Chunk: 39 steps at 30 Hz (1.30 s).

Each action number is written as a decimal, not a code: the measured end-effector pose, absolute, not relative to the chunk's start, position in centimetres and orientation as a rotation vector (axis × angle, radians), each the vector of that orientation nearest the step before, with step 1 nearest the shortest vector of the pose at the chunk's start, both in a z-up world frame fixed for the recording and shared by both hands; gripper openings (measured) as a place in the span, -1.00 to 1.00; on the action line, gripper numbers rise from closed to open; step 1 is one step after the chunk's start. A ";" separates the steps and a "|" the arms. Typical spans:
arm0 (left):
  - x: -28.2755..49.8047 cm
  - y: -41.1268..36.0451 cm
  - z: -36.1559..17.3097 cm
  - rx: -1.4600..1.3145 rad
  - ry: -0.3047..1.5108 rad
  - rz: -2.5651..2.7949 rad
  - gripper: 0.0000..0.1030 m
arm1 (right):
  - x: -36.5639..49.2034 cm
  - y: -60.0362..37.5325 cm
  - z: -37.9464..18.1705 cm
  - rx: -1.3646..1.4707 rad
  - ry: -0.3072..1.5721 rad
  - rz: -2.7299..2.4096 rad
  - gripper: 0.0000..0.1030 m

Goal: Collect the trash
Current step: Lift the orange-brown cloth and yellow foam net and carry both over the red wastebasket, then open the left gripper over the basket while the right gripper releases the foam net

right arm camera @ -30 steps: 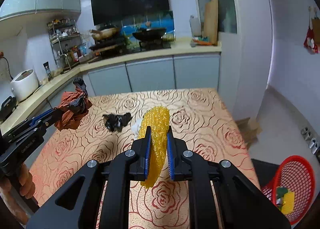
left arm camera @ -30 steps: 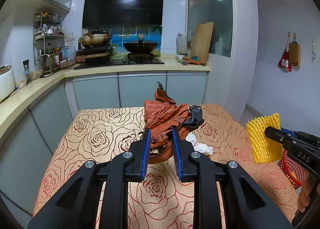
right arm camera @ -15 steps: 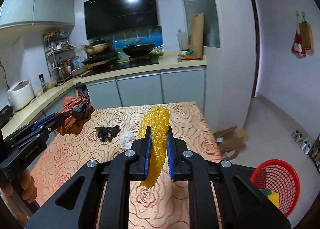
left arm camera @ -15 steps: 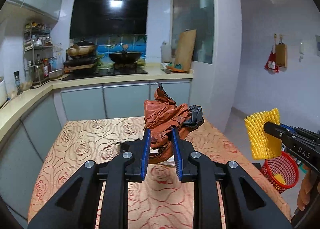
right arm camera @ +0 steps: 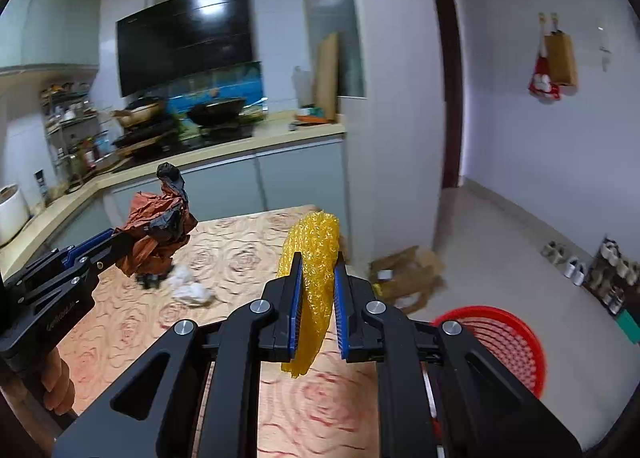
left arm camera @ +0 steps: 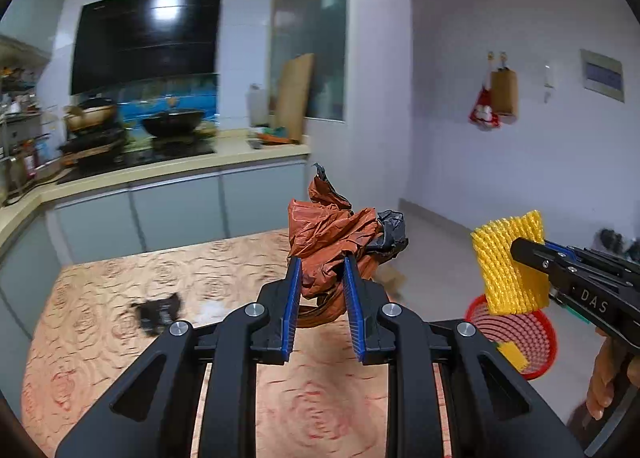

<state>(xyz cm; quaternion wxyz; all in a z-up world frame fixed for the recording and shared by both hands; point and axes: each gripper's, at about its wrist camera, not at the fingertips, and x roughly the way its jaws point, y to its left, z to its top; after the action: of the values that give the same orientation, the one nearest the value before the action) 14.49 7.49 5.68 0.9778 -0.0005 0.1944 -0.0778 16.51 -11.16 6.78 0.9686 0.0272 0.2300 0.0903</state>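
While the left wrist view is smeared by blur, the left gripper [left arm camera: 320, 282] is clamped narrow on a crumpled orange-brown plastic bag [left arm camera: 332, 238] with a scrap of black film [left arm camera: 390, 232] stuck to it, held up clear of the rose-patterned table [left arm camera: 120, 282]. Table's right edge sits just right of the fingers; past it is bare floor. Red mesh basket [left arm camera: 536, 342] is on that floor off the table's right edge, with a yellow piece in it. Right gripper [left arm camera: 516, 250] is above the basket, pinching a yellow foam net [left arm camera: 508, 266]. A dark scrap [left arm camera: 158, 312] lies on the table, left of the bag.

Right wrist view: right gripper [right arm camera: 316, 286] is closed tight on the yellow foam net [right arm camera: 314, 258], which hangs below the fingers over the table's [right arm camera: 224, 254] right edge. Red mesh basket [right arm camera: 508, 338] is on the floor right of that edge, with clear floor around it. Flattened cardboard [right arm camera: 408, 270] lies on the floor beyond the table's far corner. Left gripper [right arm camera: 120, 238] holds the bag [right arm camera: 152, 225] above the table's left side. White crumpled tissue [right arm camera: 190, 288] is still on the table, below the bag.
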 end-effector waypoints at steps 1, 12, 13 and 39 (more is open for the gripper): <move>14.8 6.5 5.5 0.004 0.397 -0.178 -0.60 | 16.5 -12.1 6.7 0.060 0.466 0.161 -0.72; 17.3 -1.8 3.1 0.029 0.465 -0.377 -0.60 | 15.9 -20.0 5.0 0.102 0.487 -0.013 -0.72; 17.4 -2.8 2.8 0.040 0.472 -0.396 -0.60 | 15.8 -20.6 4.8 0.106 0.490 -0.026 -0.72; 22.8 -17.2 -6.4 0.193 0.738 -0.624 -0.59 | 19.2 -28.7 -4.0 0.183 0.734 -0.153 -0.72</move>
<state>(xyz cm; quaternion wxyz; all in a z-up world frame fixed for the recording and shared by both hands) 22.80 -17.24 -6.40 0.8811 0.0927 0.3542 -0.2994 19.19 -28.68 -3.98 0.9265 0.0892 0.3578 -0.0745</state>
